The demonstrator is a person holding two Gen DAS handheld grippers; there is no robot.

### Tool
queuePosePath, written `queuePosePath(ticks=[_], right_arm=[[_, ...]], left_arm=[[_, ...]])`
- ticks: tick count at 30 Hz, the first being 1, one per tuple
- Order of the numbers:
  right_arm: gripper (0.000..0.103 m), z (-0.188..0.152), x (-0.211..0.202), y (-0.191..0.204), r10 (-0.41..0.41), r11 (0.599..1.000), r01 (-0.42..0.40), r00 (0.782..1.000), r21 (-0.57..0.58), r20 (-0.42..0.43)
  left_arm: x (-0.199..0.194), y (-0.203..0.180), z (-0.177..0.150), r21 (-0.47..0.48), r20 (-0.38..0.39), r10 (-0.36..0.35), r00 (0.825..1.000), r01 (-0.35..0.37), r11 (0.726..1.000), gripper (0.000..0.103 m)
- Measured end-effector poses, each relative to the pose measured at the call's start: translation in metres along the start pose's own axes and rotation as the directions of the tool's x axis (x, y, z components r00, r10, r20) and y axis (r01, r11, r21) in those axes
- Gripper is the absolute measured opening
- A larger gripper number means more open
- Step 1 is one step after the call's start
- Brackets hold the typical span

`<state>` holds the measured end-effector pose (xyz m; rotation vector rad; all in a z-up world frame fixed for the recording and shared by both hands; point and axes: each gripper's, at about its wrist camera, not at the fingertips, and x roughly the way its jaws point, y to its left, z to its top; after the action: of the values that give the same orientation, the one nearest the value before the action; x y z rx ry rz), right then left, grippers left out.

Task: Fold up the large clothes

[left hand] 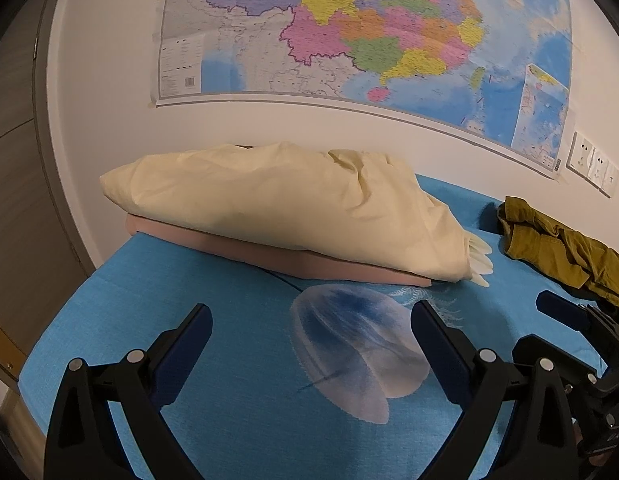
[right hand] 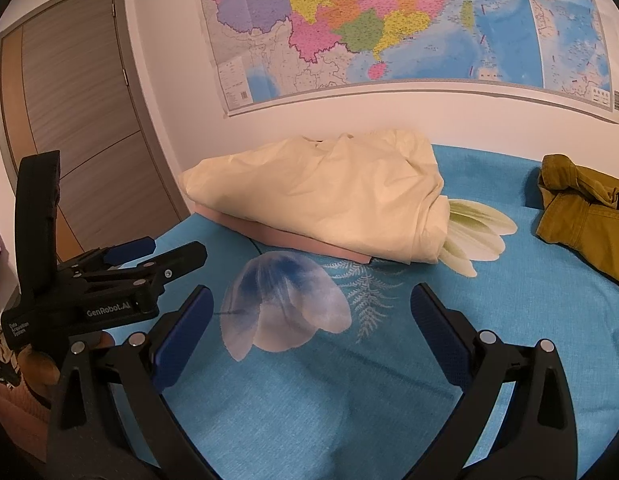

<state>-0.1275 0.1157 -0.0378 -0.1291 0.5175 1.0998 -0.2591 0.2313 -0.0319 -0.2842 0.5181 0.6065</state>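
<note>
Lying crumpled at the far right of the bed [right hand: 389,400], close to the wall, the olive-green garment [right hand: 577,216] is the one piece here not yet folded, and it sits ahead and to the right of both tools. Right hand-held gripper [right hand: 309,320] hovers over the blue bedspread with its two blue-padded fingers spread wide and nothing between them; the left hand-held gripper [left hand: 309,332] does the same, jaws apart and empty, and in the right wrist view its body shows at the left edge. Since the garment lies off to the right in both views, I judge the right hand the nearer one and the likelier to reach it first, with the left having to cross further over the bedspread. Its long axis seems to run from the wall-side bunch, where a collar or cuff is heaped, diagonally towards the near right edge of the bed, though part of it runs out of view, so its full extent cannot be told. Between the tools and the wall, slightly left of centre, a cream folded cloth [left hand: 277,208] rests on a pink folded piece [left hand: 269,256], well apart from the olive one and apparently already dealt with
</note>
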Motion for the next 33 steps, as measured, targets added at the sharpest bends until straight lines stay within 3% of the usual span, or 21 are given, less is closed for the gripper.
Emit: queuePosePath(ticks=[33], right_arm=[[0.097, 0.0000, -0.0001, 0.0006, 0.006, 1.000, -0.006, 1.000, 0.001, -0.005]], left_arm=[[0.0006, -0.0067, -0.0002, 0.022, -0.004, 0.004, 1.000, -0.004, 1.000, 0.096]])
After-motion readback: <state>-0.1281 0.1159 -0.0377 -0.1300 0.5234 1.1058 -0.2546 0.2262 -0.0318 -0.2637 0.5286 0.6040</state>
